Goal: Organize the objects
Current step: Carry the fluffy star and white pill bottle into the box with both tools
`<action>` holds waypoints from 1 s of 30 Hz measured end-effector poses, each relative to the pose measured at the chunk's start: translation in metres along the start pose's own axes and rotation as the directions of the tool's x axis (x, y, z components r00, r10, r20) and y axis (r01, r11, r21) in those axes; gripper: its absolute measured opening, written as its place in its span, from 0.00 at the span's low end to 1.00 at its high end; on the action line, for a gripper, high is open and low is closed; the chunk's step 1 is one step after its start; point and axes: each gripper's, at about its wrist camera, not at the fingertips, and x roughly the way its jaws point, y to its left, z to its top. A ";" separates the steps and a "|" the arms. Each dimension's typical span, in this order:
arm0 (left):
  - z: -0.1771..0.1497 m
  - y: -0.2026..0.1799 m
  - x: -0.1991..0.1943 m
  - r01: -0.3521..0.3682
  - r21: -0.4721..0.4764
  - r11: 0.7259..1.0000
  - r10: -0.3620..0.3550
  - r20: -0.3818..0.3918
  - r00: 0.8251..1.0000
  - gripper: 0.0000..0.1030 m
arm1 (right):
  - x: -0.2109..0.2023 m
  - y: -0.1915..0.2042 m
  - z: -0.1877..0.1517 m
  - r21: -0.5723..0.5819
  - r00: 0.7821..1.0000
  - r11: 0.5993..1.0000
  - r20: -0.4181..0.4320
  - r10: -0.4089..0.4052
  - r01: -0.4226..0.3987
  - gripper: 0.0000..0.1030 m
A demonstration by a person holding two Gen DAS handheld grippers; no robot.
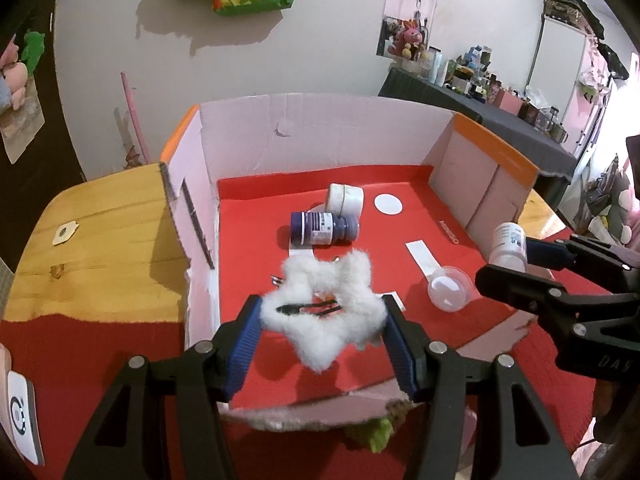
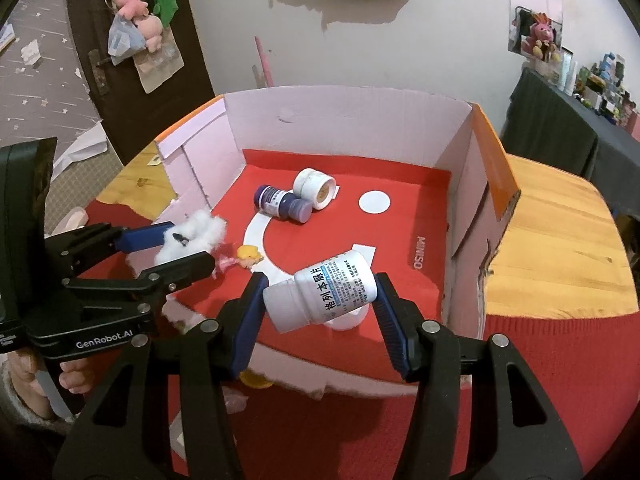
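My left gripper (image 1: 322, 320) is shut on a fluffy white star-shaped hair clip (image 1: 326, 306), held over the near part of the open cardboard box (image 1: 248, 136). The right gripper (image 2: 320, 300) is shut on a white pill bottle (image 2: 320, 292) with printed label, lying sideways between its blue pads, above the box's red floor. From the left wrist view the bottle (image 1: 509, 245) shows at the right; from the right wrist view the fluffy clip (image 2: 192, 236) shows at the left. In the box lie a dark blue bottle (image 1: 322, 229), a white jar (image 1: 345, 199) and a clear plastic cup (image 1: 450, 288).
The box stands on a wooden table (image 1: 100, 232) partly covered by red cloth (image 1: 80, 360). A small yellow and pink figure (image 2: 240, 260) lies on the box floor. Cluttered shelves (image 1: 480, 84) stand at the far right, and a person's hand (image 2: 68, 376) holds the left gripper.
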 end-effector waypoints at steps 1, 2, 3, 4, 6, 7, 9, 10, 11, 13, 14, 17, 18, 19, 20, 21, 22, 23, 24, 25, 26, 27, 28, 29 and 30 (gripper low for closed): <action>0.002 0.000 0.003 0.004 -0.001 1.000 -0.004 -0.005 1.000 0.59 | 0.002 -0.001 0.002 0.002 1.000 1.000 -0.004 -0.002 0.002 0.50; 0.004 0.001 0.005 0.006 -0.002 1.000 -0.006 -0.008 1.000 0.59 | 0.004 -0.002 0.003 0.004 1.000 1.000 -0.007 -0.003 0.003 0.50; 0.006 0.001 0.007 0.007 -0.003 1.000 -0.007 -0.012 1.000 0.59 | 0.006 -0.004 0.005 0.006 1.000 1.000 -0.012 -0.004 0.004 0.50; 0.008 0.001 0.009 0.007 -0.004 1.000 -0.007 -0.014 1.000 0.59 | 0.008 -0.005 0.007 0.007 1.000 1.000 -0.015 -0.005 0.005 0.50; 0.012 0.002 0.014 0.008 -0.003 1.000 -0.008 -0.020 1.000 0.59 | 0.013 -0.006 0.010 0.009 1.000 1.000 -0.024 -0.008 0.008 0.50; 0.013 0.002 0.016 0.007 -0.002 1.000 -0.008 -0.023 1.000 0.59 | 0.015 -0.007 0.011 0.009 1.000 1.000 -0.027 -0.008 0.008 0.50; 0.016 0.002 0.021 0.007 0.001 1.000 -0.006 -0.032 0.999 0.59 | 0.019 -0.008 0.014 0.009 0.999 1.000 -0.035 -0.009 0.010 0.50; 0.018 0.002 0.024 0.008 0.000 1.000 -0.008 -0.038 0.999 0.59 | 0.022 -0.008 0.016 0.009 0.999 1.000 -0.039 -0.010 0.010 0.50; 0.019 0.003 0.028 0.011 -0.001 1.000 -0.011 -0.045 0.999 0.59 | 0.024 -0.009 0.018 0.009 0.999 1.000 -0.044 -0.010 0.011 0.50; 0.021 0.004 0.033 0.019 -0.005 1.000 -0.020 -0.060 0.998 0.59 | 0.029 -0.010 0.020 0.009 0.998 1.000 -0.054 -0.012 0.013 0.50; 0.022 0.004 0.035 0.021 -0.006 1.000 -0.022 -0.064 0.998 0.59 | 0.031 -0.010 0.021 0.010 0.998 1.000 -0.060 -0.013 0.013 0.50; 0.023 0.006 0.041 0.018 -0.009 1.000 -0.019 -0.075 0.997 0.59 | 0.039 -0.012 0.024 0.012 0.997 1.000 -0.078 -0.014 0.015 0.50; 0.024 0.007 0.043 0.016 -0.010 1.000 -0.017 -0.078 0.997 0.59 | 0.041 -0.013 0.024 0.012 0.996 1.000 -0.083 -0.016 0.017 0.50; 0.024 0.008 0.044 0.015 -0.011 1.000 -0.016 -0.080 0.997 0.59 | 0.043 -0.013 0.025 0.014 0.996 1.000 -0.089 -0.016 0.017 0.50; 0.024 0.009 0.045 0.013 -0.014 1.000 -0.015 -0.083 0.996 0.59 | 0.044 -0.014 0.026 0.017 0.996 1.000 -0.093 -0.015 0.017 0.50; 0.025 0.011 0.047 0.011 -0.015 1.000 -0.013 -0.086 0.996 0.59 | 0.046 -0.015 0.027 0.021 0.995 1.000 -0.099 -0.015 0.017 0.50; 0.026 0.012 0.049 0.008 -0.017 1.000 -0.010 -0.090 0.996 0.59 | 0.047 -0.016 0.028 0.023 0.995 1.000 -0.102 -0.014 0.016 0.50; 0.026 0.012 0.049 0.005 -0.018 1.000 -0.007 -0.091 0.996 0.59 | 0.049 -0.017 0.028 0.025 0.994 1.000 -0.108 -0.014 0.017 0.50; 0.027 0.013 0.051 0.003 -0.020 1.000 -0.005 -0.092 0.996 0.59 | 0.051 -0.017 0.029 0.027 0.994 0.999 -0.112 -0.014 0.017 0.50; 0.027 0.014 0.051 0.002 -0.021 1.000 -0.004 -0.094 0.996 0.59 | 0.053 -0.019 0.030 0.031 0.993 0.999 -0.118 -0.012 0.016 0.50; 0.028 0.014 0.052 -0.002 -0.020 1.000 0.000 -0.094 0.996 0.59 | 0.055 -0.019 0.030 0.033 0.992 0.999 -0.123 -0.012 0.016 0.50; 0.028 0.014 0.053 -0.006 -0.018 1.000 0.004 -0.093 0.996 0.59 | 0.056 -0.020 0.031 0.034 0.992 0.999 -0.127 -0.012 0.017 0.50; 0.028 0.015 0.054 -0.011 -0.016 1.000 0.010 -0.094 0.995 0.59 | 0.059 -0.021 0.031 0.039 0.991 0.999 -0.133 -0.012 0.018 0.50; 0.029 0.014 0.055 -0.015 -0.013 1.000 0.014 -0.094 0.995 0.59 | 0.061 -0.022 0.031 0.042 0.990 0.999 -0.137 -0.012 0.018 0.50; 0.029 0.014 0.056 -0.020 -0.011 1.000 0.018 -0.094 0.995 0.59 | 0.063 -0.022 0.032 0.044 0.989 0.999 -0.145 -0.018 0.024 0.50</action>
